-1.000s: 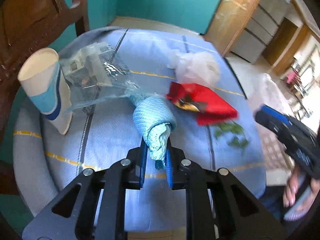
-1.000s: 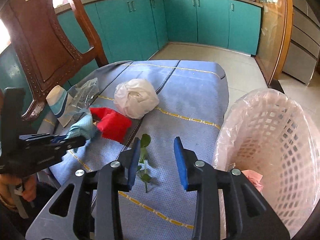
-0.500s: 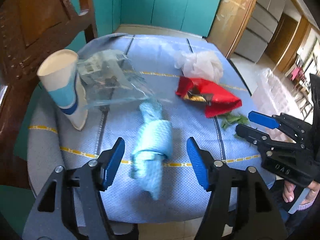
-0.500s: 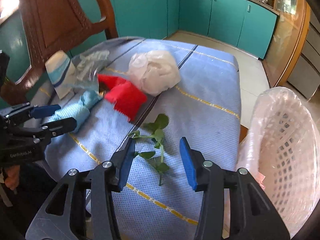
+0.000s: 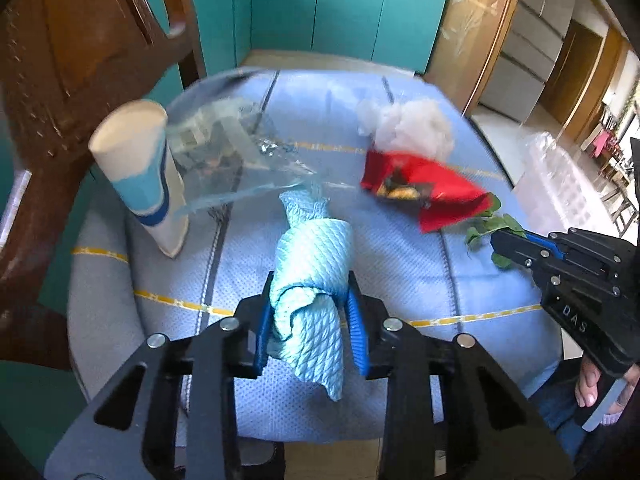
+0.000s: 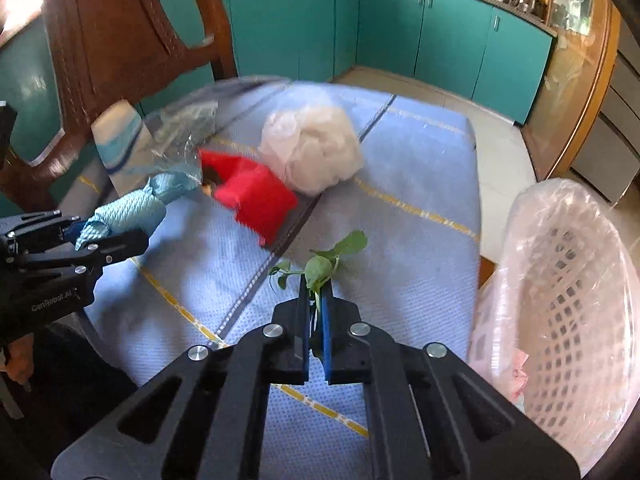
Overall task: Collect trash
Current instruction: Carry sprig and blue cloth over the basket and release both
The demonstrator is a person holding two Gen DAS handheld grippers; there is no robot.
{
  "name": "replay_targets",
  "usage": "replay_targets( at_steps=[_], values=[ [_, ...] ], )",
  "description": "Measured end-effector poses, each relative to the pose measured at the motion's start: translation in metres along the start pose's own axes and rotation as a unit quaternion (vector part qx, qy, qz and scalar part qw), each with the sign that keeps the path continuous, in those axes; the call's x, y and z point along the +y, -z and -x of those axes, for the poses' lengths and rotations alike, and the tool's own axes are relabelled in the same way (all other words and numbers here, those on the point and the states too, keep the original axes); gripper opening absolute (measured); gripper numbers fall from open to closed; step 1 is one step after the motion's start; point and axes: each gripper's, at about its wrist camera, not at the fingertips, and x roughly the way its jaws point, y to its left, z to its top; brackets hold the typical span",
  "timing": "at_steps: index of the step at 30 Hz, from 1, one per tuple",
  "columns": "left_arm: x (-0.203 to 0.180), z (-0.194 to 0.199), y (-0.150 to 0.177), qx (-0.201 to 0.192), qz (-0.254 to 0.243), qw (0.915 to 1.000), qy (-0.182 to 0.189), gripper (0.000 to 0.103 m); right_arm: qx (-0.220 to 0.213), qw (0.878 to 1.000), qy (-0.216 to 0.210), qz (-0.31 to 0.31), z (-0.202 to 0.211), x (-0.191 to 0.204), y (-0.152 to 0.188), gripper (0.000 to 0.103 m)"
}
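My left gripper (image 5: 310,312) is shut on a rolled light-blue cloth (image 5: 310,264) at the near edge of the blue table mat (image 5: 400,264); it also shows in the right wrist view (image 6: 128,212). My right gripper (image 6: 315,300) is shut on the stem of a green leafy sprig (image 6: 320,264), seen also in the left wrist view (image 5: 490,228). A red wrapper (image 6: 250,196), a crumpled white plastic bag (image 6: 312,148), a clear plastic wrapper (image 5: 232,156) and a paper cup (image 5: 140,172) lie on the mat.
A white lined basket (image 6: 572,300) stands at the right of the table and holds a pink scrap (image 6: 516,368). A wooden chair (image 5: 80,52) stands close behind the cup. Teal cabinets (image 6: 440,32) line the far wall.
My left gripper let go of the cloth, opened wide, then closed on it again. My right gripper moved forward and closed on the sprig's stem.
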Motion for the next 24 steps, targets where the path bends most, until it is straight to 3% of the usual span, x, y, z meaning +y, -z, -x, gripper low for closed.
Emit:
replay_targets(
  at_steps=[6, 9, 24],
  values=[
    [-0.008, 0.039, 0.0, -0.087, -0.02, 0.996, 0.008, 0.033, -0.068, 0.997, -0.007, -0.022, 0.041, -0.017, -0.005, 0.005],
    [-0.018, 0.054, -0.001, -0.119, -0.032, 0.9922, 0.015, 0.033, -0.101, 0.994, 0.012, -0.03, 0.064, -0.029, -0.004, 0.005],
    [-0.098, 0.078, -0.006, -0.188, -0.084, 0.9783, 0.029, 0.033, -0.148, 0.982, 0.075, -0.095, 0.112, -0.087, 0.015, 0.005]
  ],
)
